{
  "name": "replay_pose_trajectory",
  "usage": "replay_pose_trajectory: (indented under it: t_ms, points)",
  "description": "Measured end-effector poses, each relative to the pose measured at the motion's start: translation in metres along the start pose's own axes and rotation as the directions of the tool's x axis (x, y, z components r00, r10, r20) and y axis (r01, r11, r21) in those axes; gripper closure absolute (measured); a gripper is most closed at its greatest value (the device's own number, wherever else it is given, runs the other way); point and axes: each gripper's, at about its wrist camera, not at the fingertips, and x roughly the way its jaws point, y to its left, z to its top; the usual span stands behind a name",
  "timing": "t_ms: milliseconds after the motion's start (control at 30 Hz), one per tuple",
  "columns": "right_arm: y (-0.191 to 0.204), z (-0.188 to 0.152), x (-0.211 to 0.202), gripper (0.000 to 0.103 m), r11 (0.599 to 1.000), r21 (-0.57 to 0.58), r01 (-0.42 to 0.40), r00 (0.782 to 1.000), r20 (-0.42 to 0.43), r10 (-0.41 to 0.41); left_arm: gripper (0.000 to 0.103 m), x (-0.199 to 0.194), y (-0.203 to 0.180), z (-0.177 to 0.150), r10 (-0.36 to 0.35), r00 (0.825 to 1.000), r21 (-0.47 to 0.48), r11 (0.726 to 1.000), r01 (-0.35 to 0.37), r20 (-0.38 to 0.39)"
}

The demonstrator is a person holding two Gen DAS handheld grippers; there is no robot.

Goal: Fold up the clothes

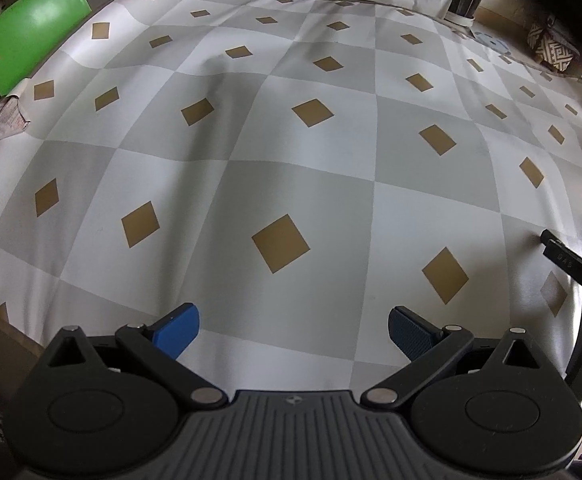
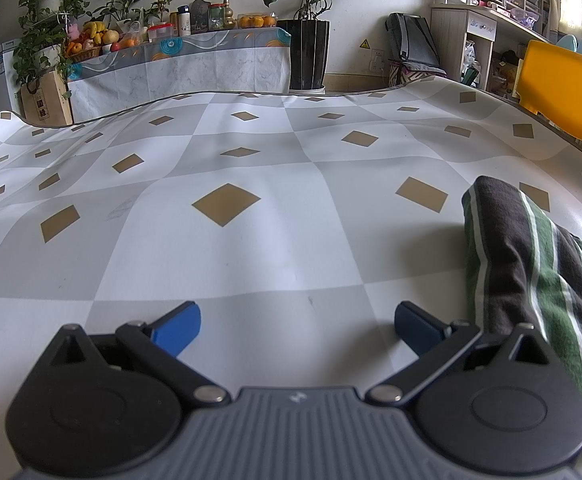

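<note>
1 striped garment (image 2: 531, 264) on tablecloth (image 2: 251, 240); 2 grippers, L (image 1: 293, 334) & R (image 2: 297, 330), jaws wide apart, empty

Both views are fisheye: the checked tablecloth (image 1: 291, 128) bulges, its straight lines bending strongly toward the frame edges, and the corners darken. The left wrist view is dimmer, with a soft, broad shadow across the cloth at centre-left and a pale sheen at the right edge. The right wrist view is brighter; daylight enters from the window (image 2: 579, 4) at upper right, which is overexposed, and glare lies on the cloth beside the striped garment (image 2: 531, 264). Focus is sharp at centre; background shelves are slightly soft.
</note>
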Motion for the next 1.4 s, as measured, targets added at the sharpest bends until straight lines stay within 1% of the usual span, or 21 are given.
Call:
replay_pose_trajectory:
  t_ms: [167, 367, 633, 1400]
  points:
    - [-0.0002, 0.0000, 0.0002, 0.000, 1.000, 0.000, 0.000, 1.000, 0.000, 0.000, 0.002, -0.0017, -0.0018, -0.0014, -0.024, 1.000, 0.004, 1.000, 0.024, 0.000]
    - [-0.0005, 0.0000, 0.0004, 0.000, 1.000, 0.000, 0.000, 1.000, 0.000, 0.000, 0.002, -0.0021, -0.0011, -0.0018, -0.032, 0.999, -0.007, 0.999, 0.032, 0.000]
    - [-0.0005, 0.0000, 0.0004, 0.000, 1.000, 0.000, 0.000, 1.000, 0.000, 0.000, 0.002, -0.0006, -0.0018, -0.0021, -0.010, 1.000, -0.003, 1.000, 0.010, 0.000]
    - [-0.0007, 0.0002, 0.0008, 0.000, 1.000, 0.000, 0.000, 1.000, 0.000, 0.000, 0.002, -0.0022, -0.0089, -0.0051, -0.018, 1.000, 0.037, 0.999, 0.018, 0.008]
